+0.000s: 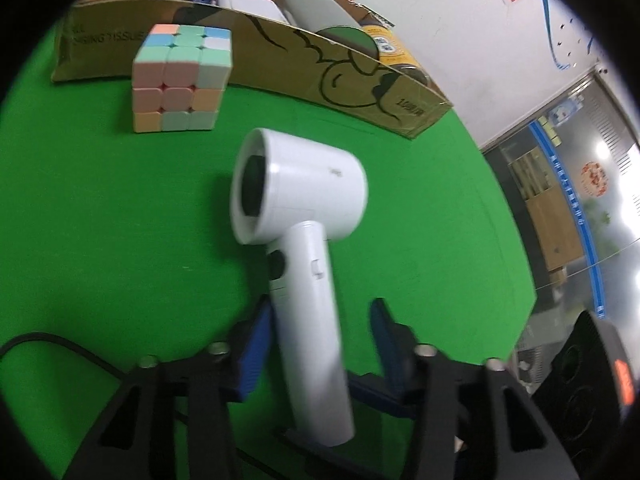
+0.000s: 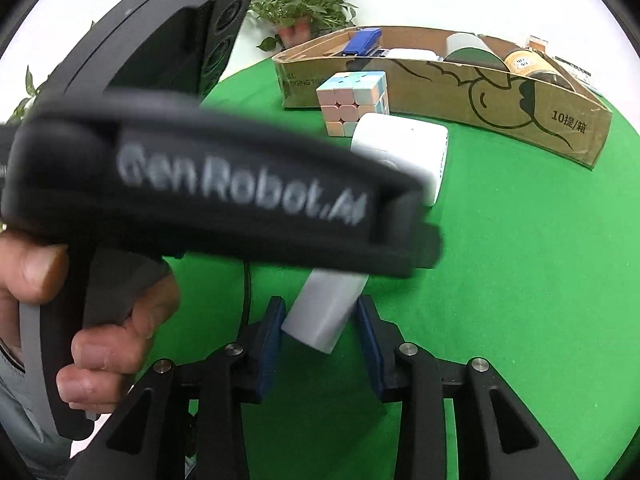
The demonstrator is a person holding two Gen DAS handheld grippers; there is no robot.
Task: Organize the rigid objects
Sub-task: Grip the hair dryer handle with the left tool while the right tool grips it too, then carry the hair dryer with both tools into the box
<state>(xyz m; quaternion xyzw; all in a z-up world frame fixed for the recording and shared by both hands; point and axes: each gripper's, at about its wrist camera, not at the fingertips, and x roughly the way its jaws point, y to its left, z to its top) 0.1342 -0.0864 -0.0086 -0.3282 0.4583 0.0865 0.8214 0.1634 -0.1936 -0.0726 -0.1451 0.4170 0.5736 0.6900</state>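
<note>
On the green table (image 1: pixel 100 220), well in front of the cardboard box (image 1: pixel 280 64): a white hair dryer (image 1: pixel 300 208), head toward the box, handle running back between blue pads. In the right wrist view, middle of the dryer hidden behind the black body of the left gripper (image 2: pixel 208 184), blurred lettering across it; only the dryer's head (image 2: pixel 400 152) and handle end (image 2: pixel 324 312) showing. Partly cut off at that view's left edge, the person's left hand (image 2: pixel 80 320) around the grey grip.

Left gripper (image 1: pixel 320 344) spread fairly wide around the handle, left pad (image 1: pixel 252 348) touching or just beside it, right pad clear of it; contact hard to make out through motion blur. Right gripper (image 2: pixel 320 340) likewise parted, straddling the handle's end, gaps on both sides, gripping nothing.

Just before the box wall, a pastel puzzle cube (image 1: pixel 180 80), near the dryer's head. Inside the box, only partly visible above the rim: a blue stapler (image 2: pixel 362 42), a white block, a grey roll (image 1: pixel 316 12) and a yellow-labelled jar (image 2: pixel 528 62). Behind the box, a potted plant (image 2: pixel 304 4).
</note>
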